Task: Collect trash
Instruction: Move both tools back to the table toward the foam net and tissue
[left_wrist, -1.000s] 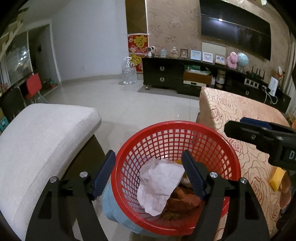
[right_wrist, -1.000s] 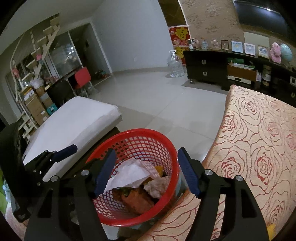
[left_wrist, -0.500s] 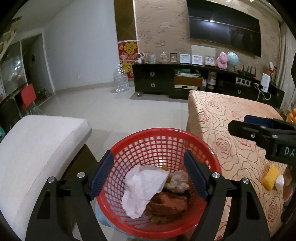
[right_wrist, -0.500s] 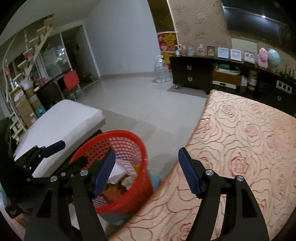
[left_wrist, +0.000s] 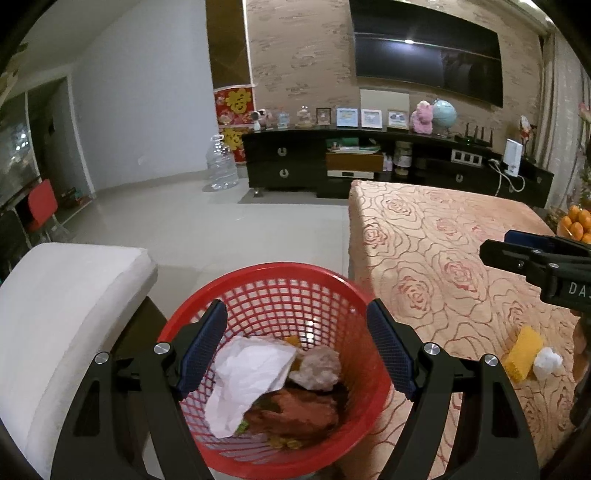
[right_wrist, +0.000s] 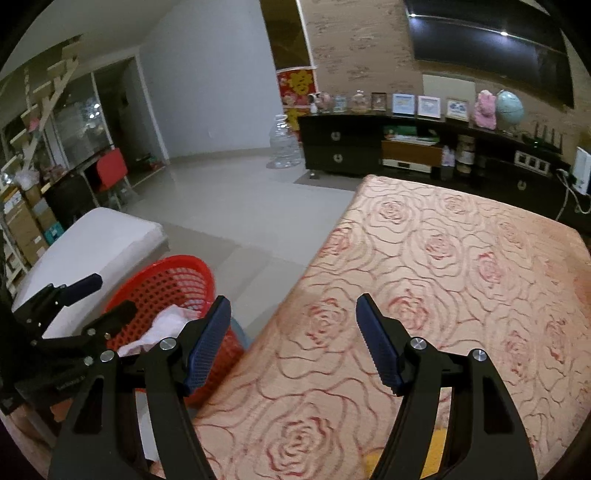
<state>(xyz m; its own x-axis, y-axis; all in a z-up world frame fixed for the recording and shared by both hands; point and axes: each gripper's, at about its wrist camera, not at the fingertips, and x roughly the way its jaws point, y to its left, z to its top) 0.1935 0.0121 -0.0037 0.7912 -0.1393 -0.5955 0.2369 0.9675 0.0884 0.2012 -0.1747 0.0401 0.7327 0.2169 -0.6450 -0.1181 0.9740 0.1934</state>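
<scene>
I cannot see the red basket (left_wrist: 280, 288) base; my left gripper (left_wrist: 295, 347) fingers cover its near rim.

A white cushioned seat (left_wrist: 66, 306) lies left of the gripper; a dark TV cabinet (left_wrist: 369, 166) and water jug (left_wrist: 221, 164) stand far ahead.

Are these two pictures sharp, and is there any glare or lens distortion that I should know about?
Left wrist view: mostly sharp, the red basket and its trash clear; a ceiling light glares on the dark TV; fisheye bends walls, corners black. Right wrist view: dimmer, the rose-patterned tablecloth slightly smeared near the right gripper, the basket's rim soft; same TV glare.
</scene>
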